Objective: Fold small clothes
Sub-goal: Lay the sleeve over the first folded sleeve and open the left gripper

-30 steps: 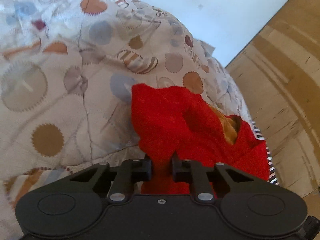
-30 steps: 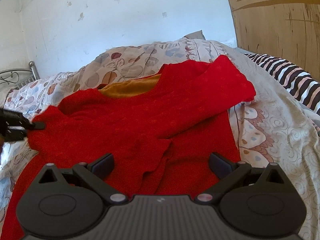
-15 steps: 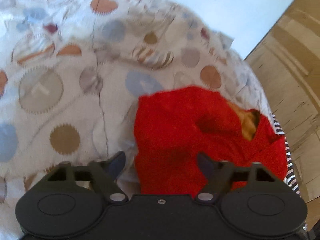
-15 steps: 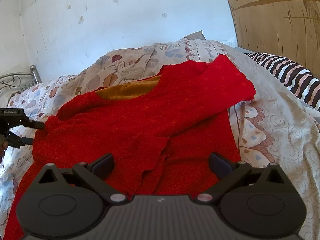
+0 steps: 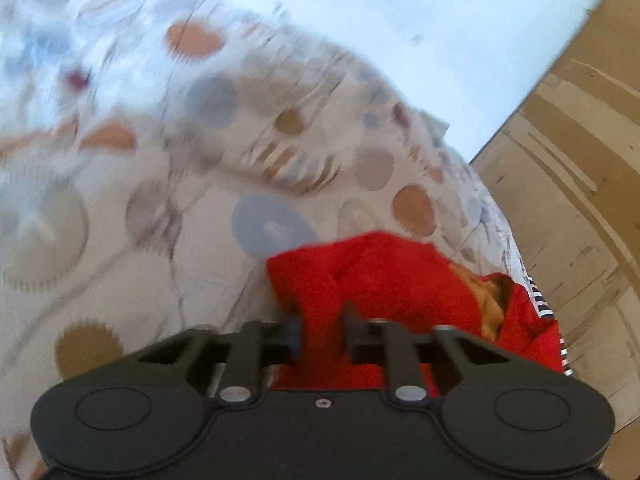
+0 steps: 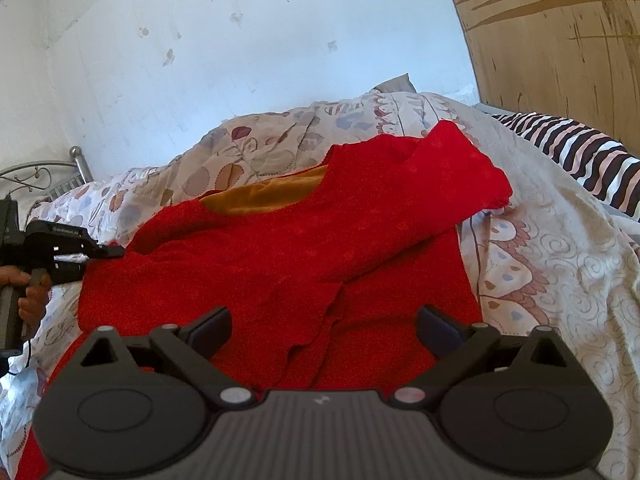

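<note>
A red garment (image 6: 300, 248) with a mustard lining (image 6: 264, 200) at its neck lies spread on the bed, one sleeve folded across its body. In the left wrist view a fold of the same red garment (image 5: 380, 280) runs between the fingers of my left gripper (image 5: 322, 320), whose jaws are closing and pinch the cloth. In the right wrist view that left gripper (image 6: 116, 251) sits at the garment's left shoulder edge, held by a hand (image 6: 32, 292). My right gripper (image 6: 324, 324) hovers open over the garment's lower part, with nothing gripped.
A patterned quilt (image 6: 280, 140) covers the bed under the garment. A striped pillow (image 6: 580, 160) lies at the right, below a wooden panel (image 6: 560, 40). A metal bed frame (image 6: 76, 156) stands at the far left against a white wall.
My left gripper let go of the red cloth, stood open half a second ago, and has closed on the cloth edge again after shifting slightly. The right gripper has stayed put.
</note>
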